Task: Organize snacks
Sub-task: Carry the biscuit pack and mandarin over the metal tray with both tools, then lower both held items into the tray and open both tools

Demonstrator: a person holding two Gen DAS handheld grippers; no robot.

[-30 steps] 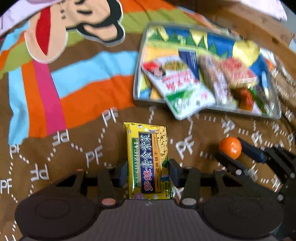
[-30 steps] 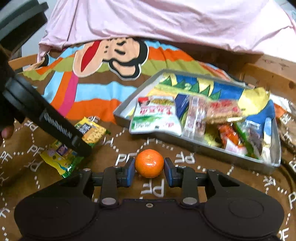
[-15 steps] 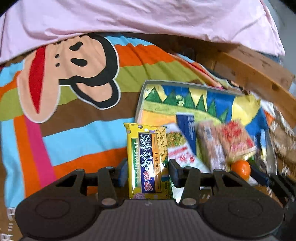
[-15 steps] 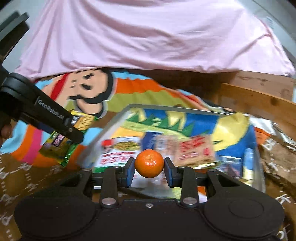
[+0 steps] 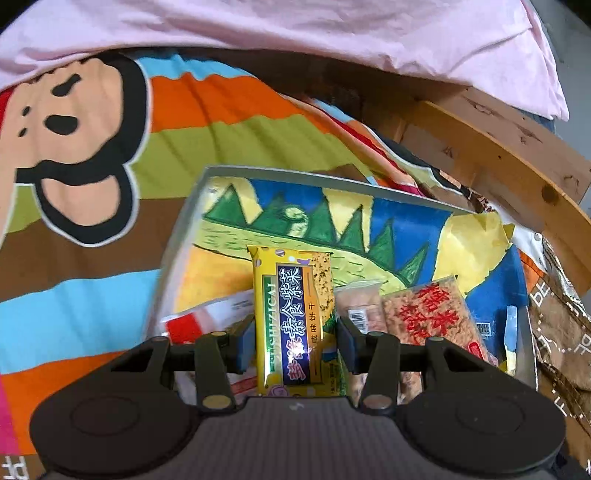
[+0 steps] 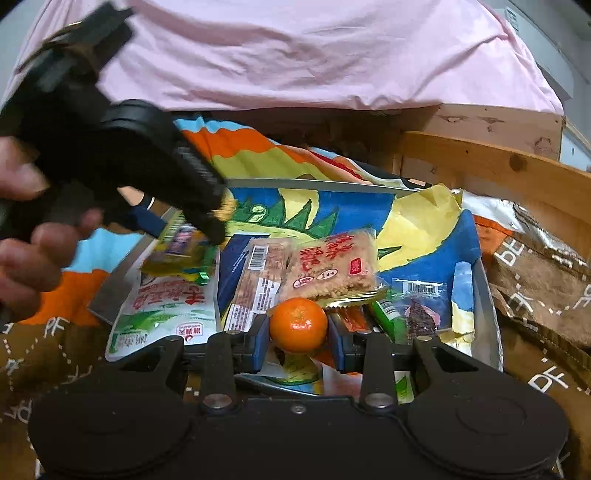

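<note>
My left gripper [image 5: 295,341] is shut on a yellow biscuit packet [image 5: 293,317] and holds it above the near left part of the metal tray [image 5: 314,175]. My right gripper [image 6: 298,338] is shut on a small orange mandarin [image 6: 298,325] and holds it over the tray's near edge. The tray [image 6: 484,295] has a colourful paper lining and holds several snack packets, among them a red-printed rice cake packet [image 6: 332,267] and a green and white pouch [image 6: 166,314]. The left gripper with its packet [image 6: 181,243] also shows in the right wrist view.
The tray lies on a striped cartoon monkey blanket [image 5: 85,147]. A pink sheet [image 5: 295,33] hangs behind it. A wooden rail [image 5: 498,147] curves along the right. A crumpled brown bag [image 6: 546,295] lies right of the tray.
Both grippers have lifted from the blanket and moved forward over the tray, each keeping its hold. The tray now looks closer in both views.
</note>
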